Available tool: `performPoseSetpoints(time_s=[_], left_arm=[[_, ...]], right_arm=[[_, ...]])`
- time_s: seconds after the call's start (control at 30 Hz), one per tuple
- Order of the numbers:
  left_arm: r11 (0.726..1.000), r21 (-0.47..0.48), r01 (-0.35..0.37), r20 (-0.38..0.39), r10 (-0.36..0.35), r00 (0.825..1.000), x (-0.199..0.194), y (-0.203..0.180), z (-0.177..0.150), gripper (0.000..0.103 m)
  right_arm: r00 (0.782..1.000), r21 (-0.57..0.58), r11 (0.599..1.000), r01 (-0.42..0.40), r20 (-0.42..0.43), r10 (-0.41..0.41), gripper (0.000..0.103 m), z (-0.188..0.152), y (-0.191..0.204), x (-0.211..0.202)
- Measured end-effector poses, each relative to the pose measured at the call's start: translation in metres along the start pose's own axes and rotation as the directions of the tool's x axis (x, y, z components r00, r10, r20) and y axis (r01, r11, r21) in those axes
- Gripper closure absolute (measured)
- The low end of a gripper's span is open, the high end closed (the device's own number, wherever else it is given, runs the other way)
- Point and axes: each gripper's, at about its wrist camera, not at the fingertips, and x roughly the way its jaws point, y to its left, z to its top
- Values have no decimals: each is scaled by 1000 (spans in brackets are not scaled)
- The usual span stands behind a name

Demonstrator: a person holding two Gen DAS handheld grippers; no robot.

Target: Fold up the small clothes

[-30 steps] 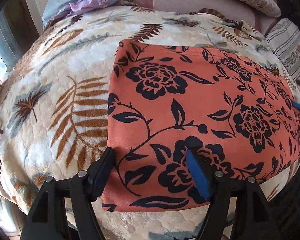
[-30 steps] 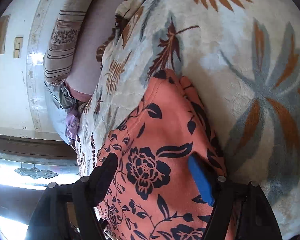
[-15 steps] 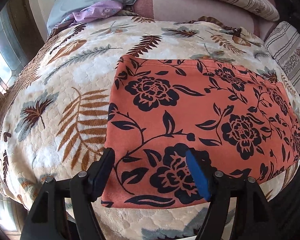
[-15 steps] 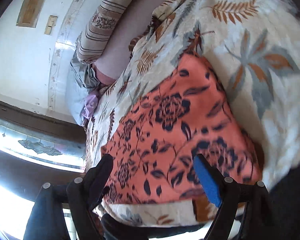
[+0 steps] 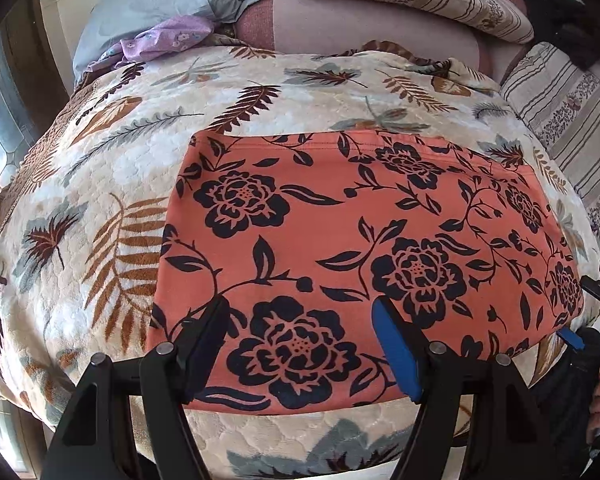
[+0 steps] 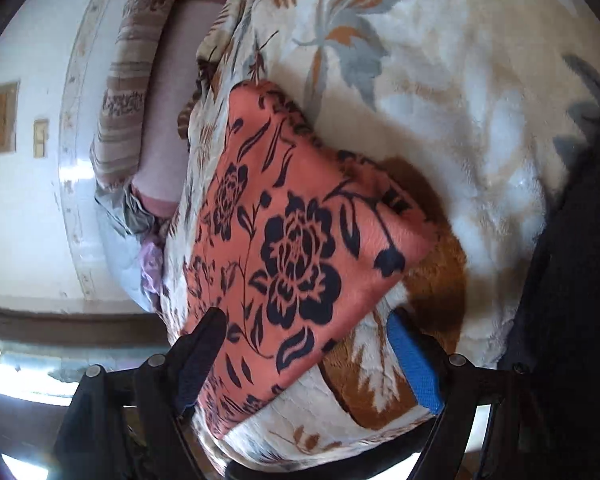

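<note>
A: Orange floral garment (image 5: 340,236) lies flat mid-frame on the leaf-print blanket (image 5: 100,184).

B: Left gripper (image 5: 300,344) gapes wide over its near edge, holding nothing. Right gripper (image 6: 308,354) likewise spread, empty, at the cloth's corner.

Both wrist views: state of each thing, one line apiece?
orange floral garment: lying flat on the blanket, folded into a rectangle, not gripped.
left tool: open, above the garment's near edge.
right tool: open, over the garment's corner.
leaf-print blanket: spread over the bed.
</note>
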Motion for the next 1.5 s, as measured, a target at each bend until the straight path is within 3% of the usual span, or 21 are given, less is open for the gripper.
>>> performPoseSetpoints(time_s=[0.07,0.1,0.17,0.27,0.37,0.47,0.5,0.53,0.57,0.6,0.73,0.83,0.9,0.97,1.07,1.13,1.2,1.23,1.33,1.4,1.5], left_arm=[[1000,1,3,-4,-3,1000,1,-6,3,29],[1000,5,8,0,-8,1000,1,-9,5,29],[1000,12,10,14,-10,1000,1,-17,9,29],[1000,15,27,29,-28,999,3,-29,15,29],[999,10,40,62,-41,997,5,-40,21,29],[999,26,33,33,-34,999,32,-50,21,29],[999,50,4,-50,-2,999,54,-55,18,29],[997,79,-25,-74,31,997,68,-60,15,26],[994,102,-47,-7,48,999,65,-63,13,25],[992,116,-55,-10,56,998,63,-66,14,25],[997,19,76,-22,-75,997,53,-46,20,28],[976,-128,176,20,-175,984,42,-11,18,28],[931,-244,272,78,-261,962,31,21,15,28],[867,-337,366,152,-333,930,17,53,11,28],[774,-412,480,229,-423,877,5,94,10,27],[718,-434,544,233,-494,838,10,111,12,27],[685,-449,574,195,-552,811,25,116,17,26],[659,-461,594,178,-587,789,35,117,19,26],[550,-544,633,125,-694,709,69,117,25,26],[539,-565,625,105,-704,703,80,113,33,26],[511,-565,648,102,-736,669,84,102,52,26]], right_arm=[[1000,-8,1000,-21,16,21,20,7,5,-2],[999,-44,999,-12,32,14,33,11,13,-4],[999,-65,998,12,41,-9,45,18,17,-3],[1000,-8,1000,4,30,-4,44,22,8,1],[999,-44,999,-14,45,16,28,21,18,2],[999,-77,997,18,45,-15,27,23,21,13],[998,-99,994,41,54,-35,34,24,24,15],[996,-133,988,78,57,-71,44,25,30,16],[995,-165,981,97,45,-91,80,26,36,19],[992,-194,973,125,47,-118,87,26,43,18],[981,-434,882,182,141,-133,88,6,118,1],[980,-629,757,176,184,-75,89,-36,192,-5],[982,-736,656,167,185,-42,89,-73,234,1],[988,-815,563,142,154,-25,89,-112,261,16],[994,-891,441,110,96,-54,89,-167,273,54],[993,-915,396,79,38,-110,89,-196,262,89],[982,-932,355,77,10,-189,90,-216,240,126],[973,-936,343,80,-2,-231,90,-222,228,143],[953,-925,370,83,-35,-301,90,-223,202,167],[955,-920,386,70,-49,-291,90,-218,200,163],[962,-920,389,53,-57,-267,90,-216,205,154]])
